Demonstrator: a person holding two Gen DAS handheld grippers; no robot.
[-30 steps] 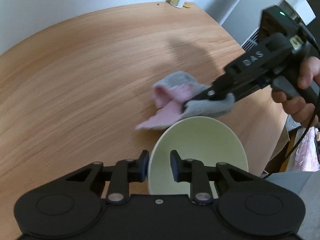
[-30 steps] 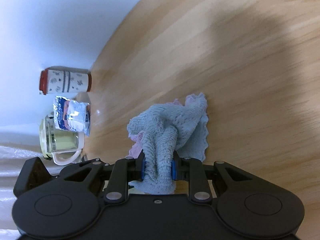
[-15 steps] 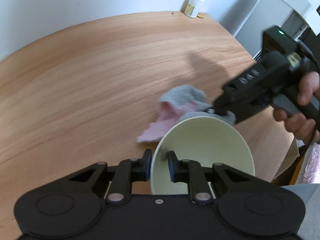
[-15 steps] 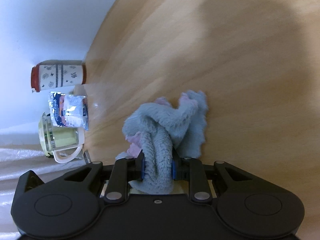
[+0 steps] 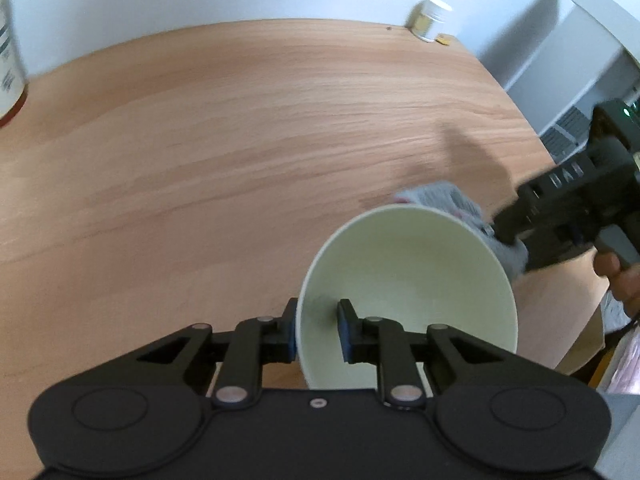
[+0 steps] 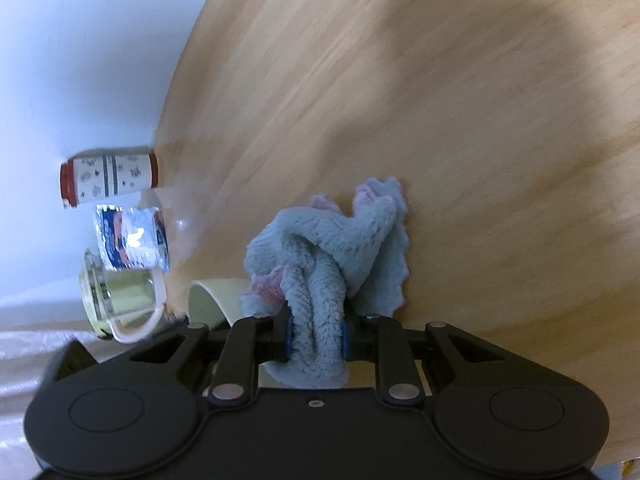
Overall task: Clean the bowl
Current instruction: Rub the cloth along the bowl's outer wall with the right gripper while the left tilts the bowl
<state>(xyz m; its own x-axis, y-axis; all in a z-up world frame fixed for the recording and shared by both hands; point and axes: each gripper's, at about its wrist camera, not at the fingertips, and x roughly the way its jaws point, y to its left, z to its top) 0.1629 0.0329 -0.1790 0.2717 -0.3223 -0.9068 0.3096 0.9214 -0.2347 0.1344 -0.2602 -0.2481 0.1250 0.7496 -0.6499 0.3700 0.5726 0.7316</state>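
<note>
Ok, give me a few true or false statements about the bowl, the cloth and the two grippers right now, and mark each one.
1. The left gripper pinches the pale green bowl by its rim. True.
2. The right gripper is open with nothing in it. False: it is shut on the blue-grey cloth.
3. The bowl is full of food. False: no food shows inside it.
4. The cloth shows pink patches. True.
5. The cloth is pressed into the bowl's bottom. False: it is behind the far rim.
</note>
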